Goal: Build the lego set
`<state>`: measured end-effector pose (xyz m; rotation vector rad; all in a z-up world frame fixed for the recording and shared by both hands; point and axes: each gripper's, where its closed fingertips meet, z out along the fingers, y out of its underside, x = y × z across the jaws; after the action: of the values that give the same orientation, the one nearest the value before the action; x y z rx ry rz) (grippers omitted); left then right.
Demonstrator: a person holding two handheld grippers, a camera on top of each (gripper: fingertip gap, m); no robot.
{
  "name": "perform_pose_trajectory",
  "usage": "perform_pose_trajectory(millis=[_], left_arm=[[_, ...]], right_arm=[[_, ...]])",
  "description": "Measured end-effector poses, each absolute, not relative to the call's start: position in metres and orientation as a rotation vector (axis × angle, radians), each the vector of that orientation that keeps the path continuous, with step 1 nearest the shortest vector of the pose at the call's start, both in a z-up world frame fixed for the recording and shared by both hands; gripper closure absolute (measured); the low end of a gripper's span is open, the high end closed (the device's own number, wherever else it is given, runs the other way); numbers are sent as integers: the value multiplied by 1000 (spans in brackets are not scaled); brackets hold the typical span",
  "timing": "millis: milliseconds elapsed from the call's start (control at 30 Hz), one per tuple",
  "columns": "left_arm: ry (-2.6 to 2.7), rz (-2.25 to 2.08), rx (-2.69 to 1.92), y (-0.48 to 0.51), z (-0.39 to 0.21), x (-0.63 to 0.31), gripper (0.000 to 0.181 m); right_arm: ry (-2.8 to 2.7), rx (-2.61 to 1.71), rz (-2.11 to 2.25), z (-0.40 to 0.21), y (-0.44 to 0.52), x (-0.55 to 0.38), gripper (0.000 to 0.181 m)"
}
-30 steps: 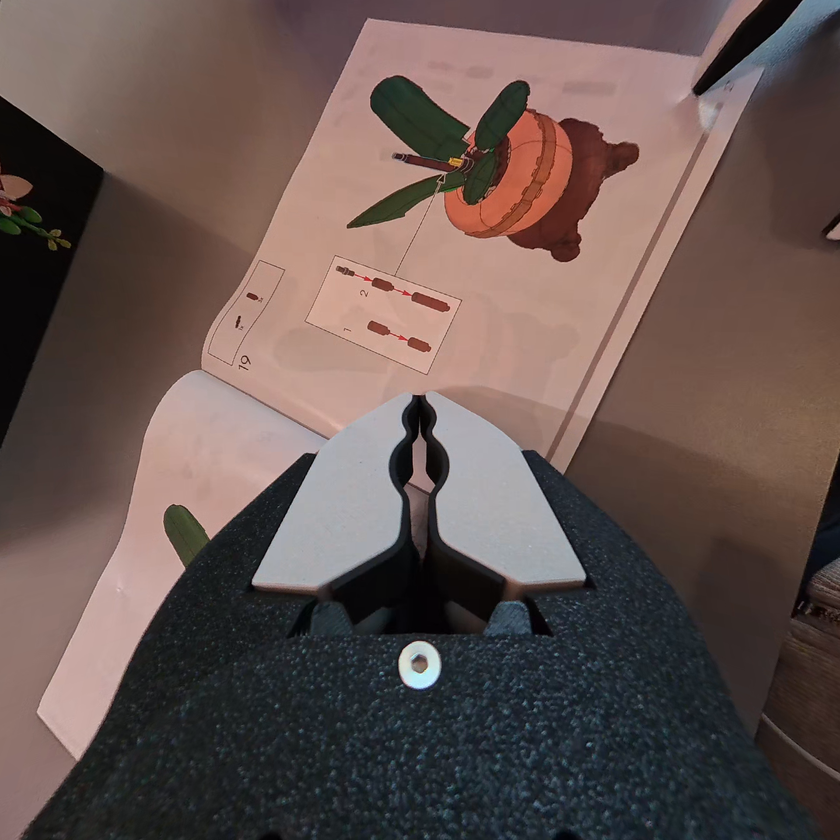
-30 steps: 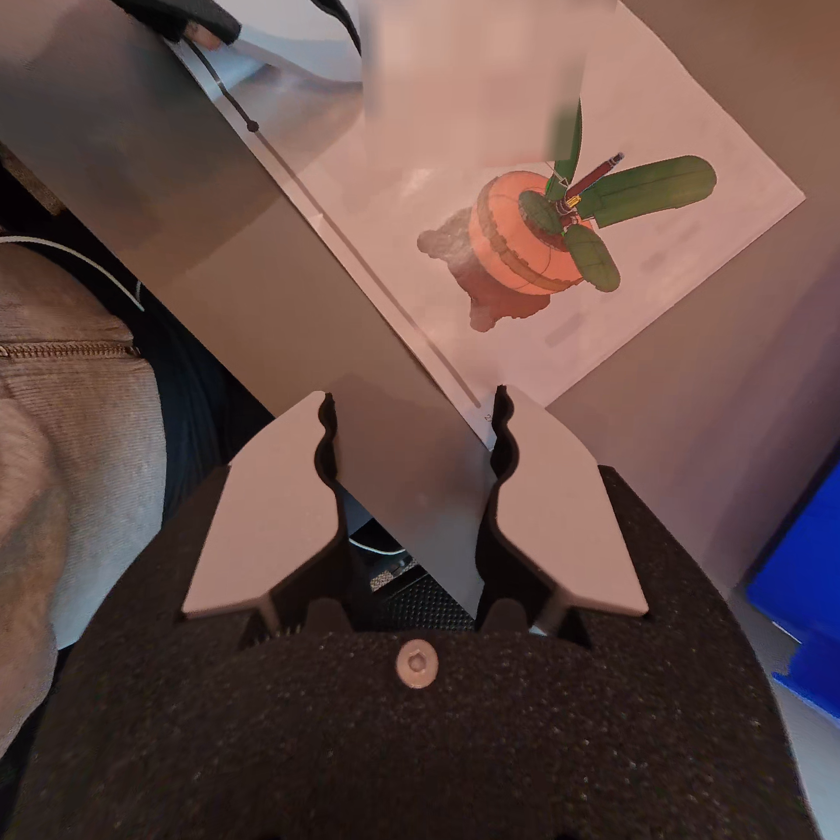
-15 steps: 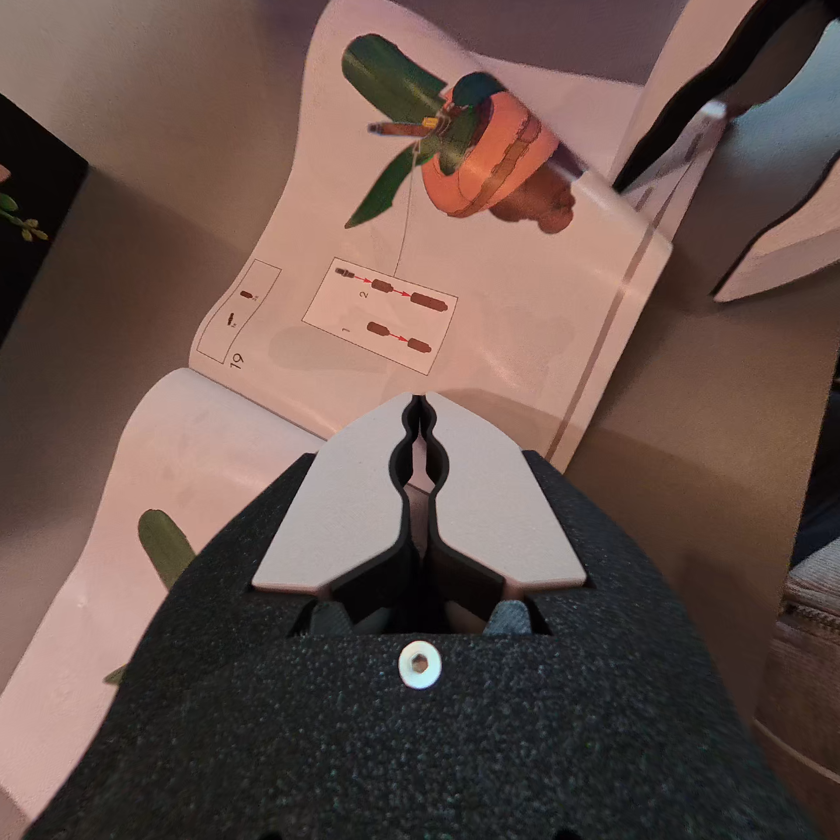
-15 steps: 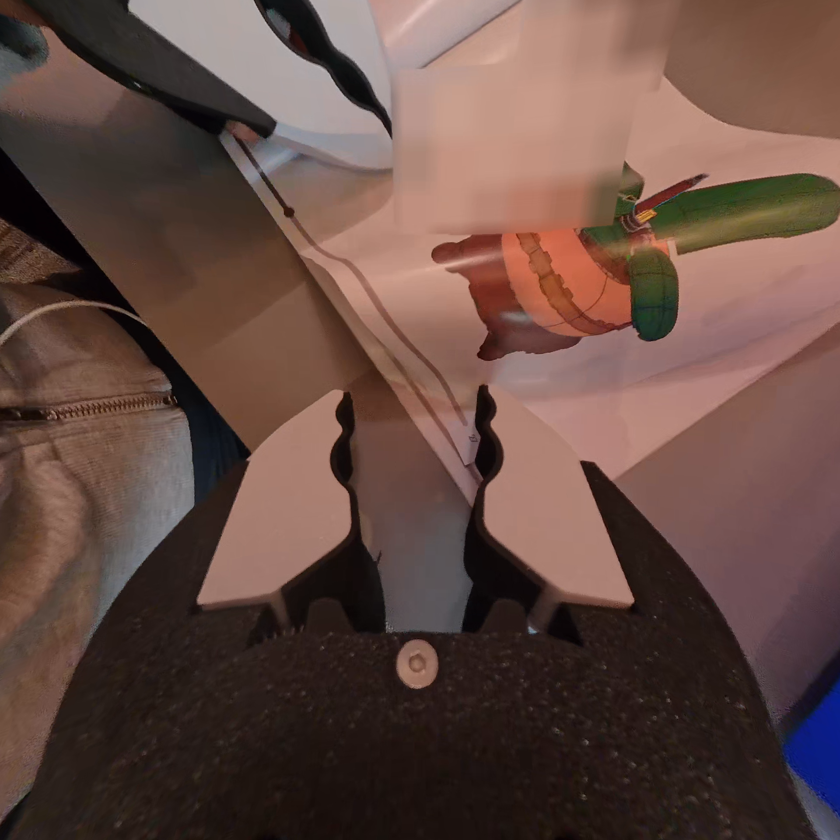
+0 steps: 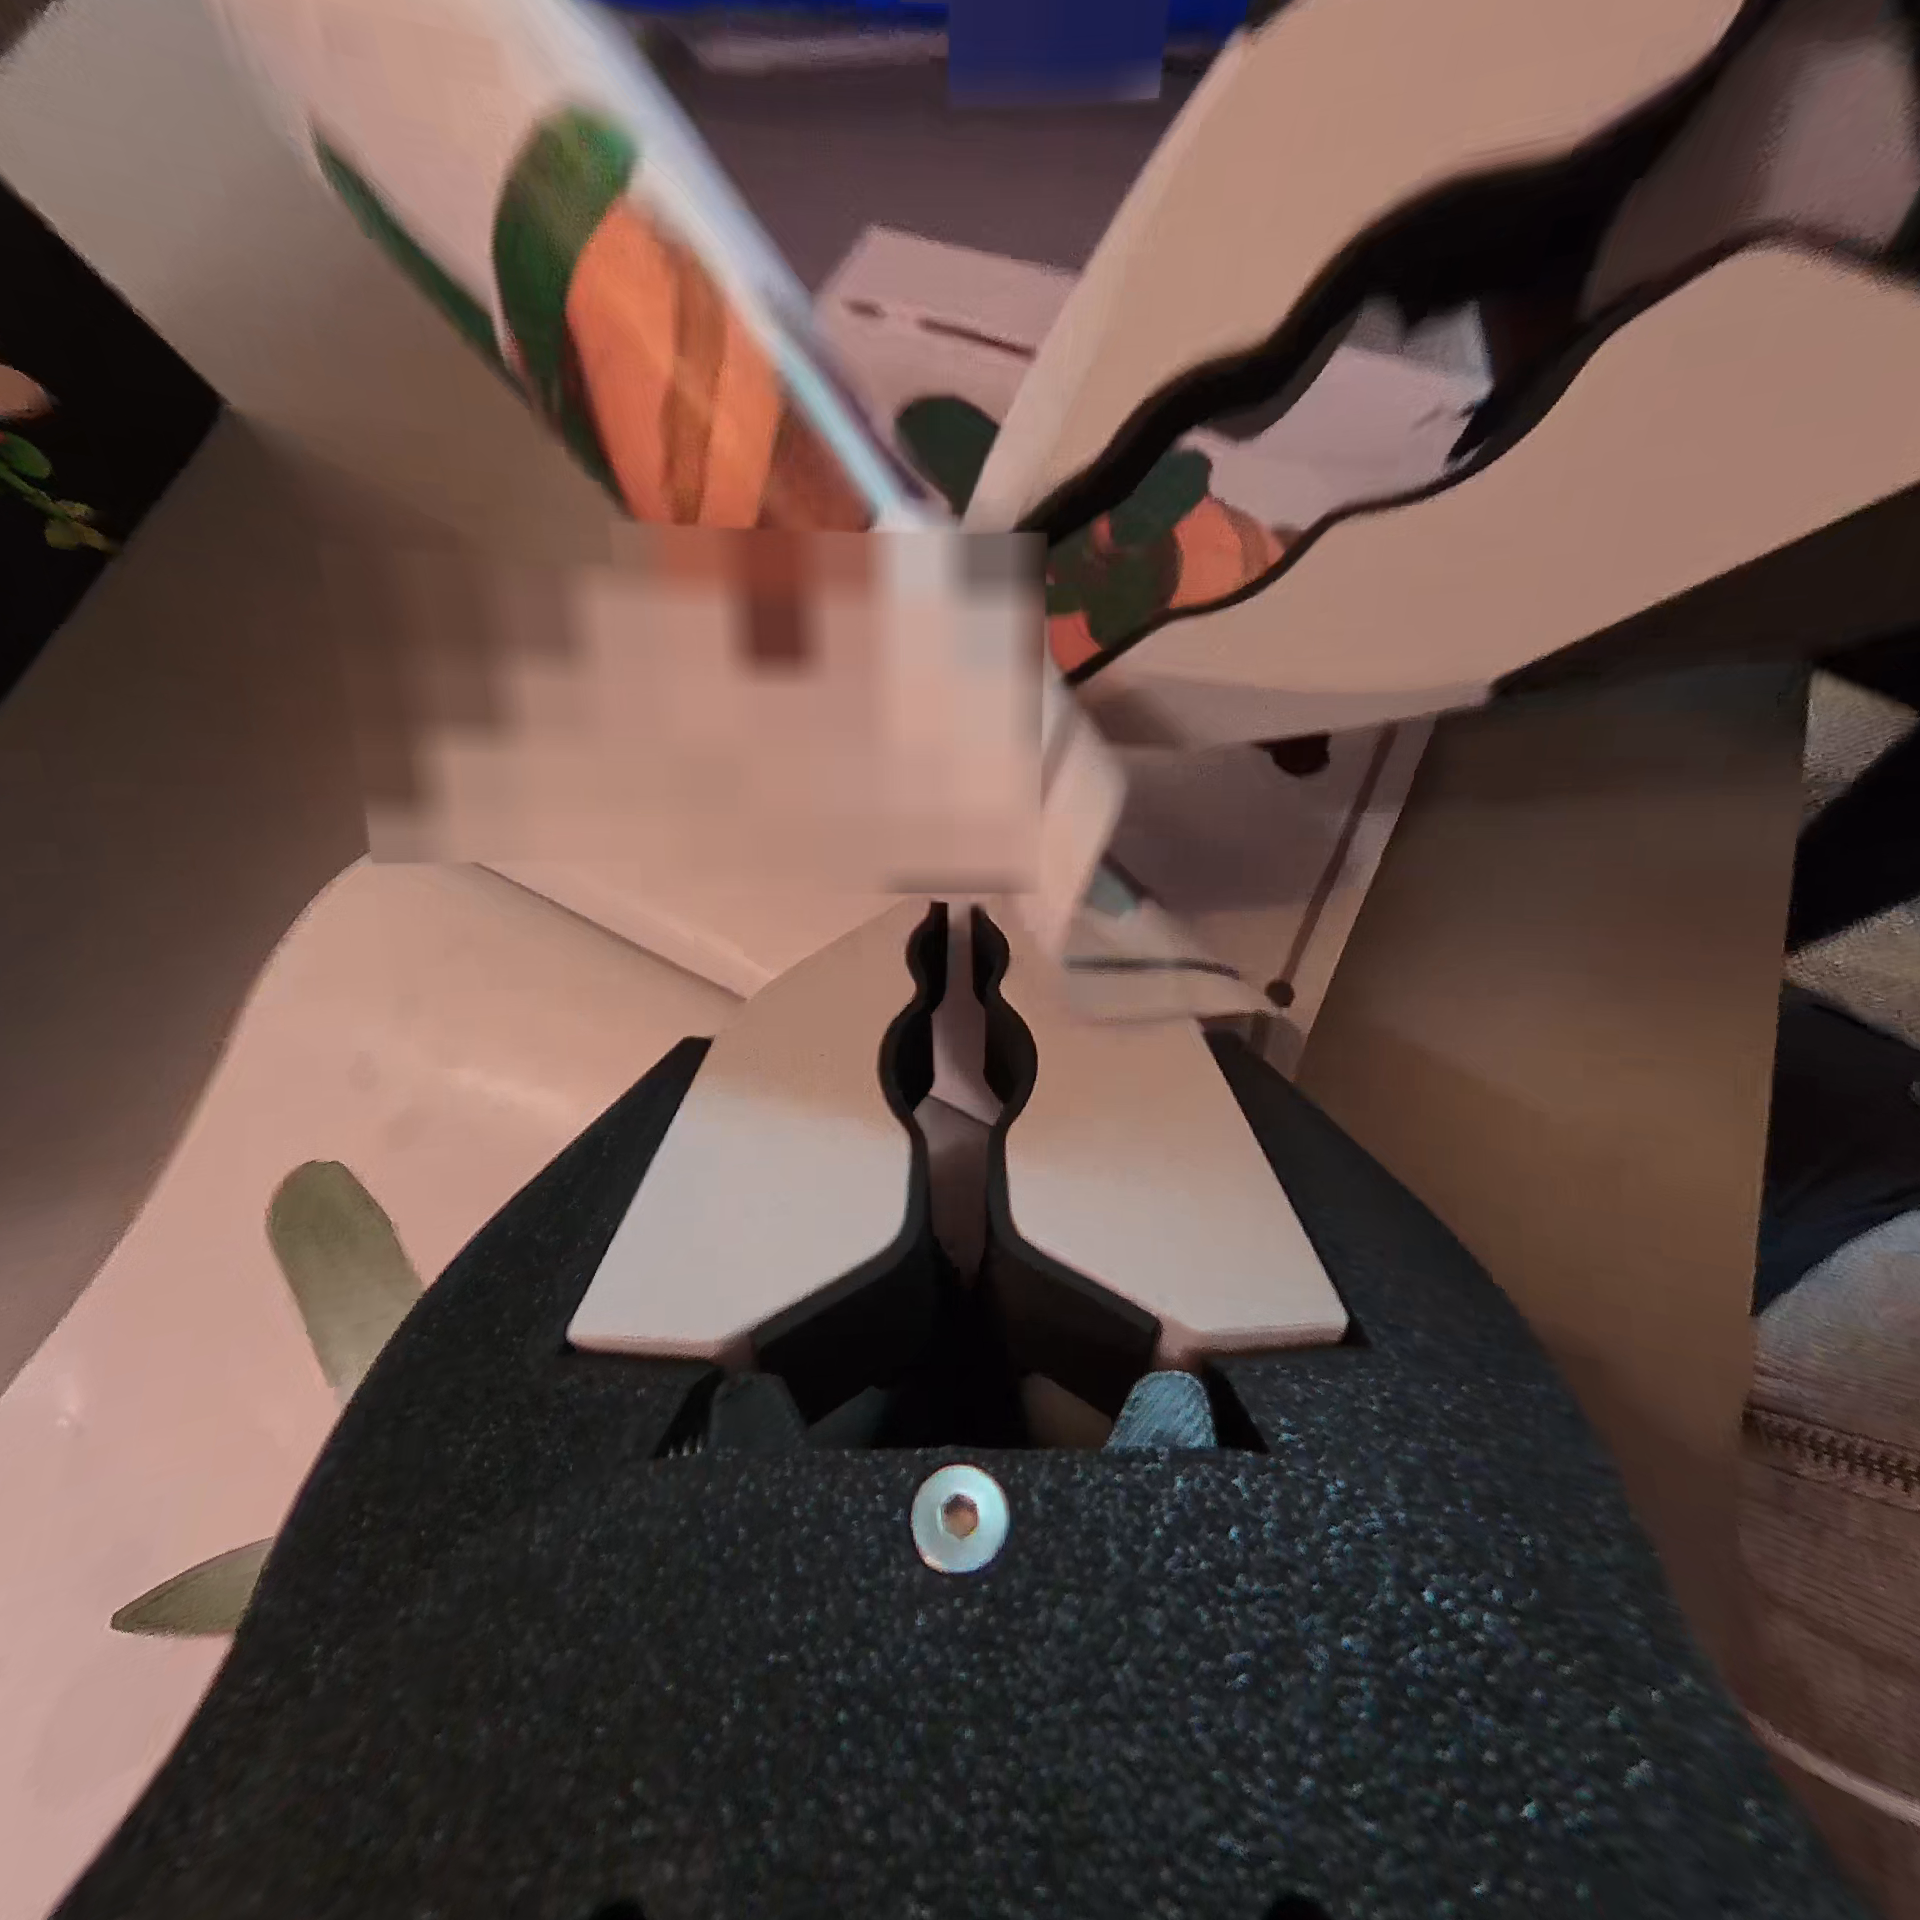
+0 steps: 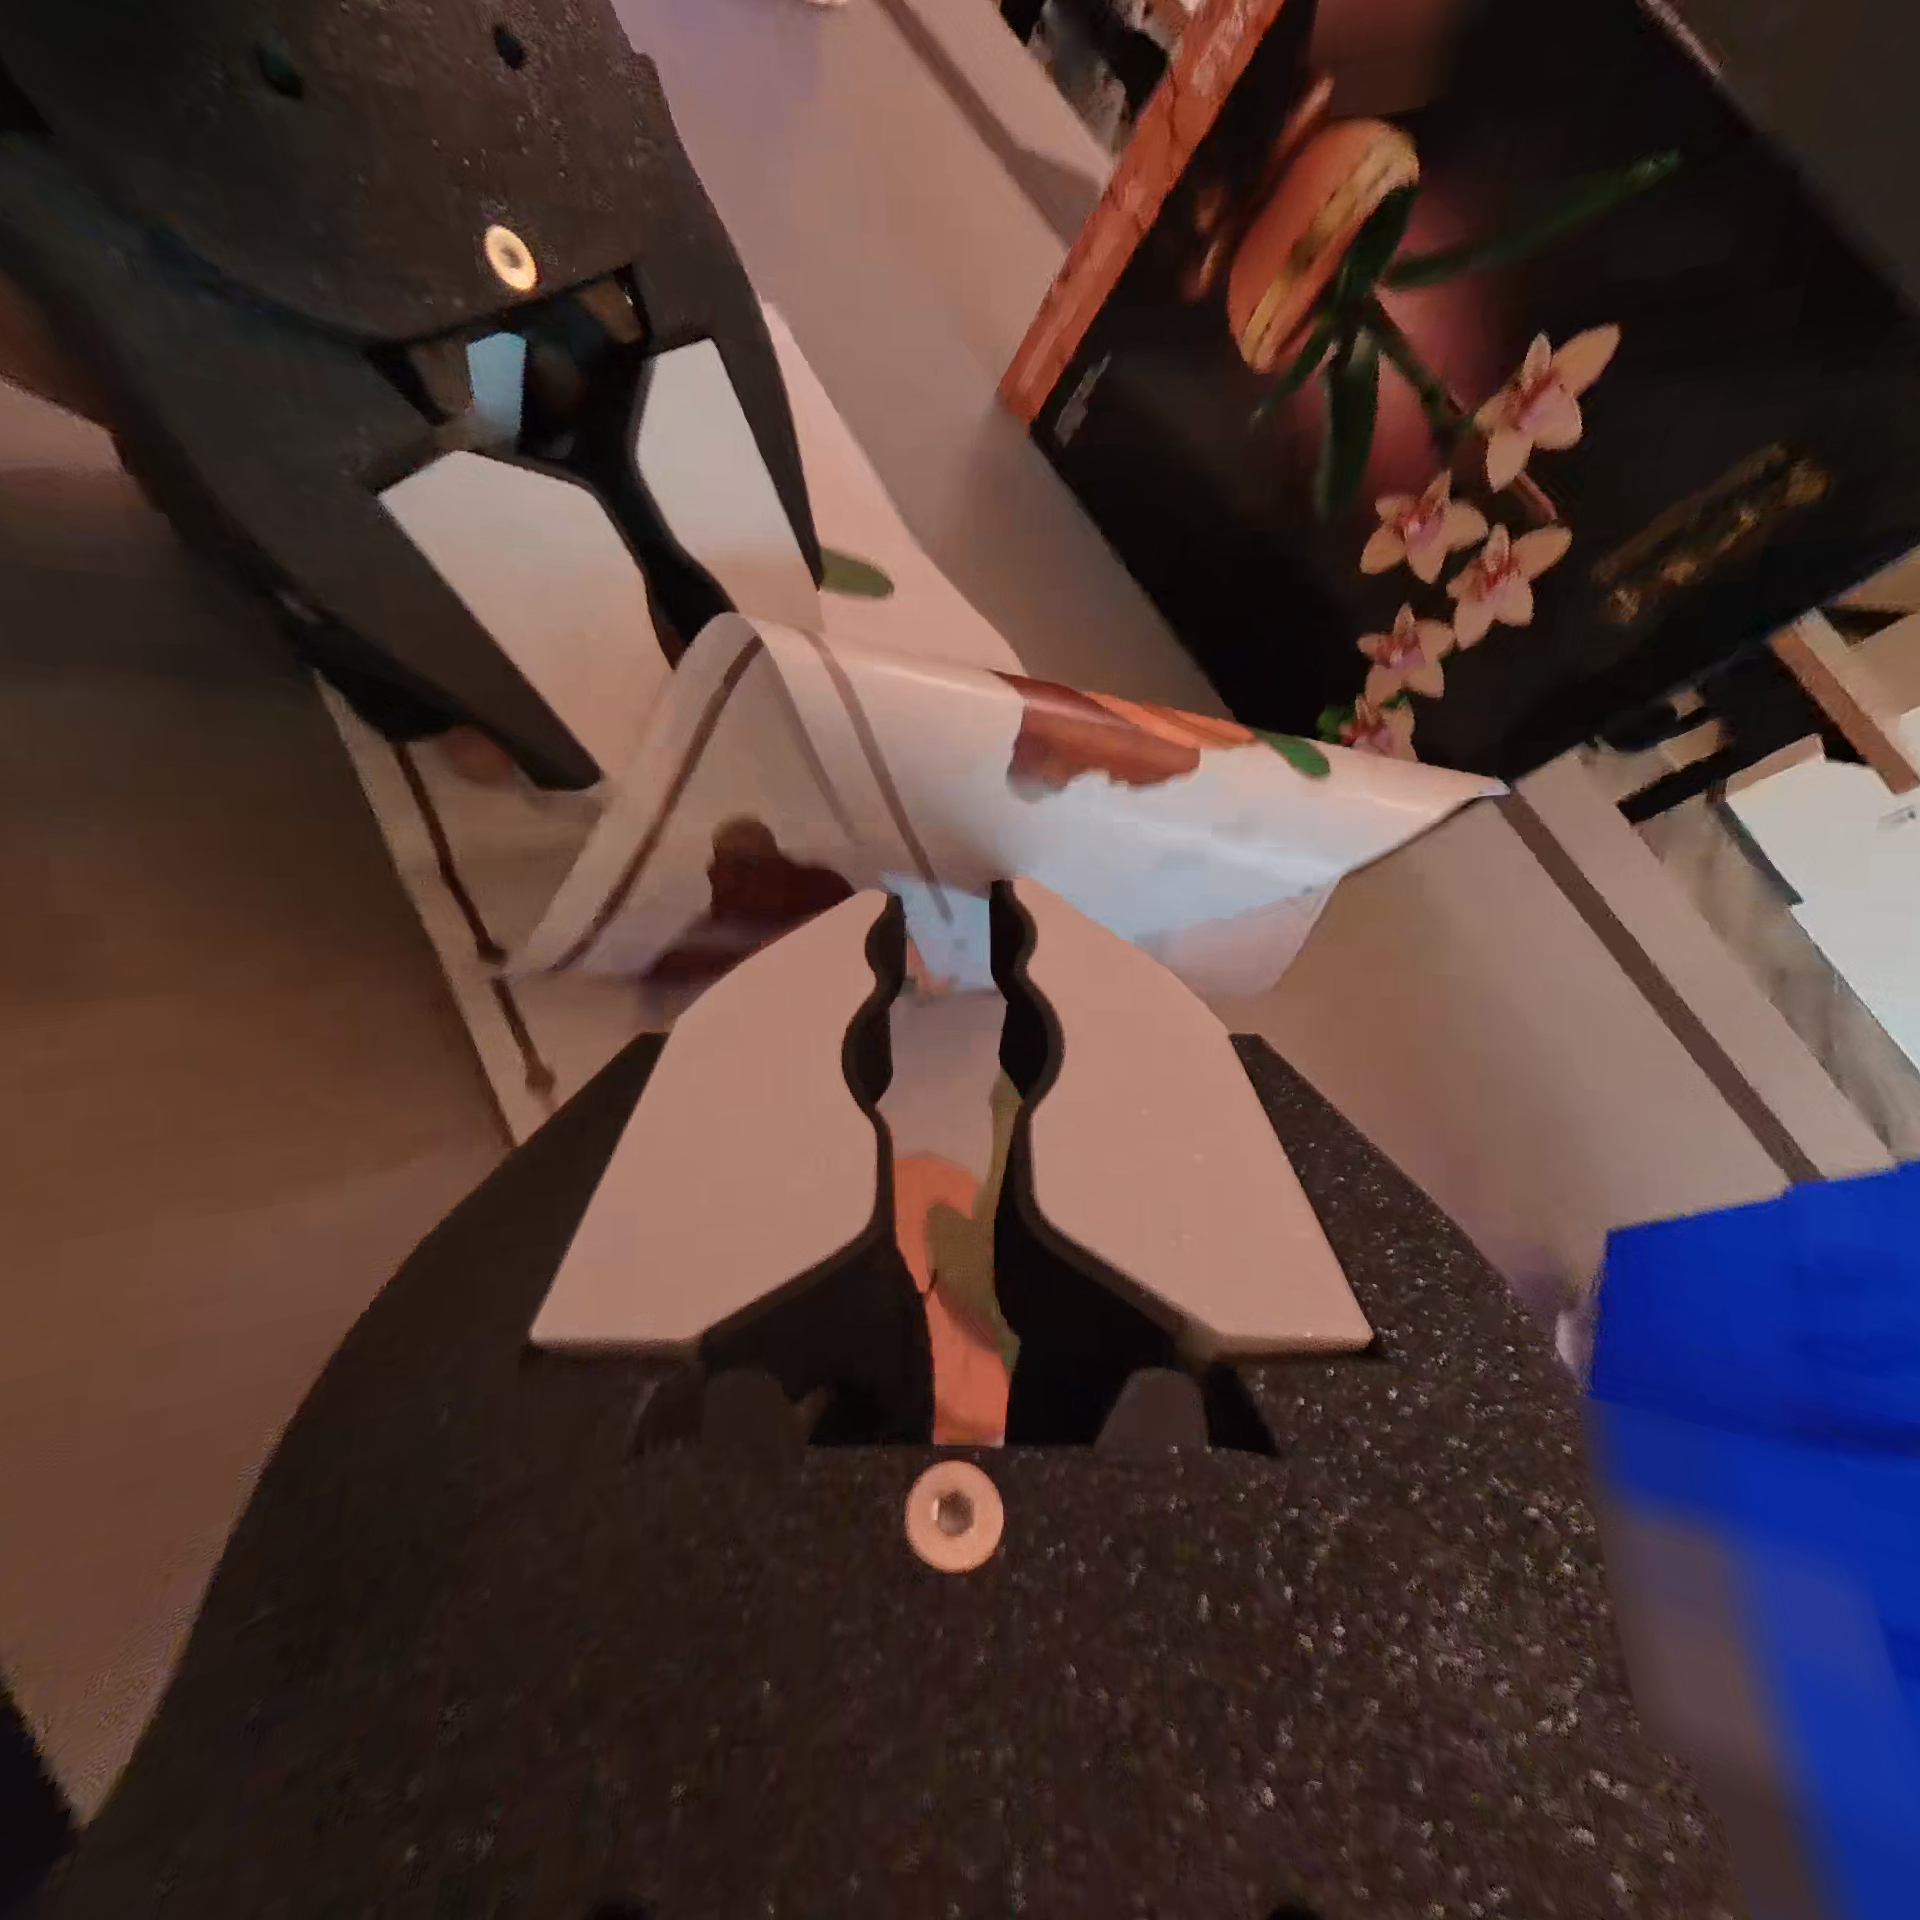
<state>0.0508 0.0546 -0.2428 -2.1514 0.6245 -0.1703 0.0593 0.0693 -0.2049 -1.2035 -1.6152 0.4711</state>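
The white instruction booklet lies open on the grey table. My left gripper is shut and empty, its tips low over the booklet near the fold. My right gripper is shut on the corner of a booklet page. The page shows an orange pot with green leaves and is lifted and curled over. In the left wrist view the lifted page stands up at the top, blurred, with the right gripper's fingers beside it. The left gripper's fingers show at the upper left of the right wrist view.
A black set box with orchid pictures stands behind the booklet; its edge shows at the left. A blue container is at the right. A person's clothing is beyond the table edge. Bare grey table lies to the left. Across from one pair of fingers to the other is roughly 5 centimetres.
My right gripper has closed on the page corner and lifted it up and over, curling the page. My left gripper has stayed shut over the booklet.
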Motion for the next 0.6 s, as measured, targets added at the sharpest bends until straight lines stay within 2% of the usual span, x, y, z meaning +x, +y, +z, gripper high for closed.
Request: perform_pose_trajectory(millis=[333,600], left_arm=[[467,31,-1950,12,-194,-12,176],[418,290,-2196,-60,-219,-69,171]], right_arm=[[-1664,-1030,733,-177,16,-19,164],[-1830,-1065,900,-206,-28,-52,157]])
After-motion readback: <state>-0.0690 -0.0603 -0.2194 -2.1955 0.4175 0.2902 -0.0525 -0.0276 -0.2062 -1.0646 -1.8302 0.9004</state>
